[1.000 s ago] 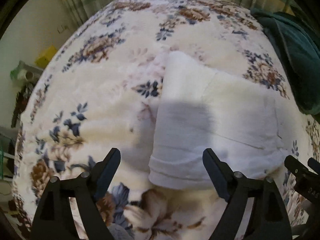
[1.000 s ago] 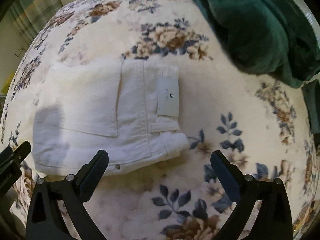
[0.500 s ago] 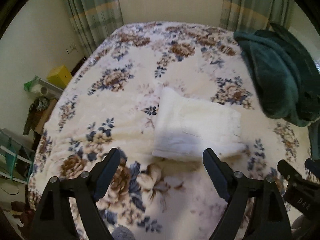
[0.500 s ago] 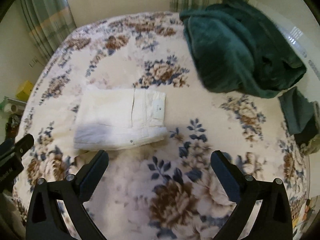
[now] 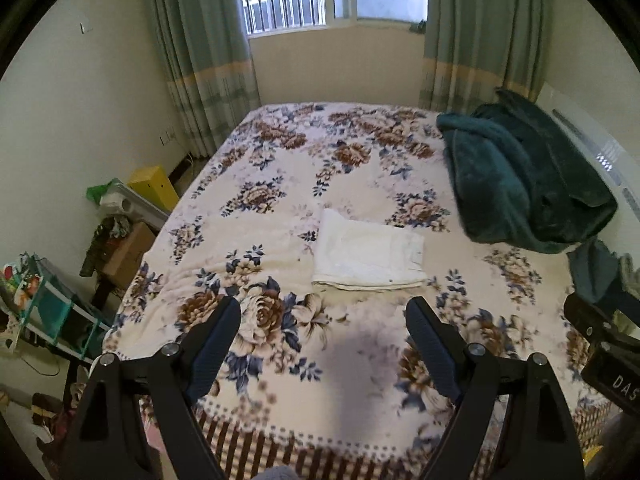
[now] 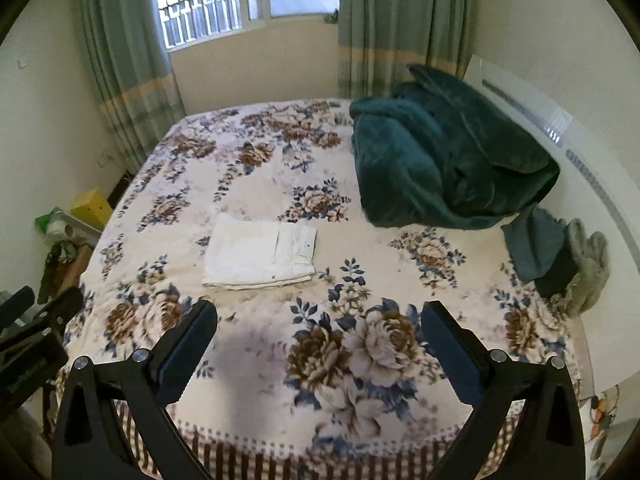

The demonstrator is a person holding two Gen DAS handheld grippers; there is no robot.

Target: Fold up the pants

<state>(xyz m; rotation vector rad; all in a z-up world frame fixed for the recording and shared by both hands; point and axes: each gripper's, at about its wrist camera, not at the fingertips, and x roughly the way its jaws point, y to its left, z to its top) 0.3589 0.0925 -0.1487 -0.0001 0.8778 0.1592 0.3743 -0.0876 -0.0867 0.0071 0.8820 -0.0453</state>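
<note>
Both tools spread, empty: left tool [image 5: 322,322], right tool [image 6: 318,324]. Pants [image 6: 258,252] lie folded flat on the bed [image 6: 400,320], at 11 o'clock of the right tool. Bottom edge layers look slightly offset, hard to tell. Re-grabbing would undo the stack.

pants [image 5: 368,258]: white, plain, with a small pale label at the waistband
bedspread [image 5: 280,168]: cream ground with brown and blue-grey flowers and dark blue leaves; a brown-and-white checked border along the near edge
blanket [image 5: 520,176]: deep teal green, plain
curtains [image 5: 200,52]: grey-green with a pale yellow band across and faint checks below it
walls [image 5: 80,120]: off-white
box [image 5: 154,186]: bright yellow
left gripper [image 5: 322,328]: black frame with dark blue pads
right gripper [image 6: 318,332]: black frame with dark blue pads
</note>
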